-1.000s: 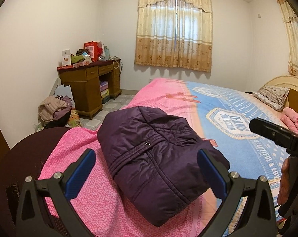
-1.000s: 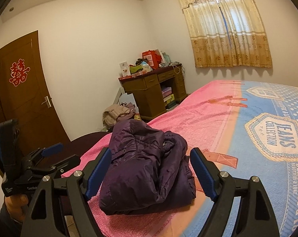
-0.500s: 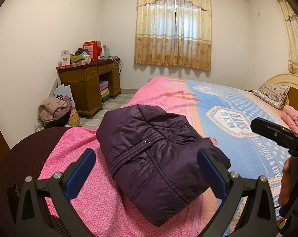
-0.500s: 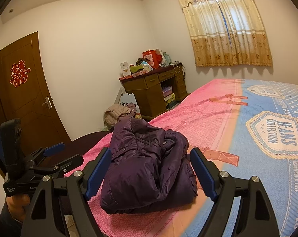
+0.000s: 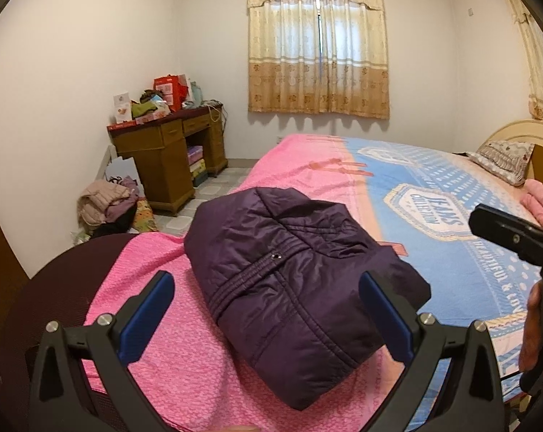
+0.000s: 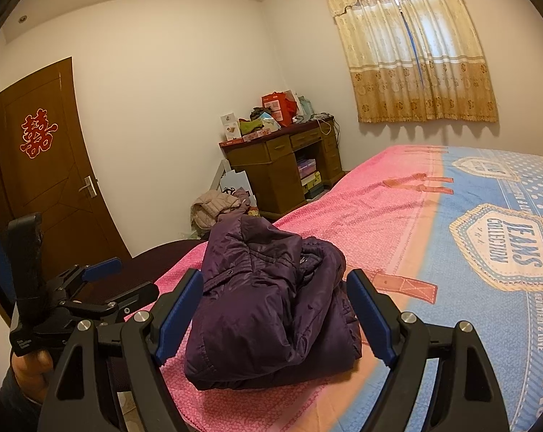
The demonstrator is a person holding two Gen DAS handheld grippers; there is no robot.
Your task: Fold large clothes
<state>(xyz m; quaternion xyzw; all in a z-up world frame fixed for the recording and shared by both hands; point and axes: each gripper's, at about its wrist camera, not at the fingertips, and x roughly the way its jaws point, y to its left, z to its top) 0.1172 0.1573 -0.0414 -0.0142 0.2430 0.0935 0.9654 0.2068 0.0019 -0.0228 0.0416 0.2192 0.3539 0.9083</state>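
A dark purple padded jacket (image 5: 293, 280) lies folded in a compact bundle on the pink end of the bed; it also shows in the right wrist view (image 6: 271, 306). My left gripper (image 5: 268, 320) is open and empty, held back above the jacket's near edge. My right gripper (image 6: 275, 320) is open and empty, hovering just short of the bundle. The left gripper's body shows at the left of the right wrist view (image 6: 91, 288); the right gripper's body shows at the right of the left wrist view (image 5: 512, 237).
The bed (image 5: 433, 223) has a pink and blue cover, with a pillow (image 5: 505, 154) near the headboard. A wooden desk (image 5: 167, 158) with clutter stands by the far wall, a pile of clothes (image 5: 106, 205) on the floor beside it. A brown door (image 6: 44, 172) is at left.
Both grippers stay open and nearly still. The views have shifted only slightly; the jacket lies unmoved.
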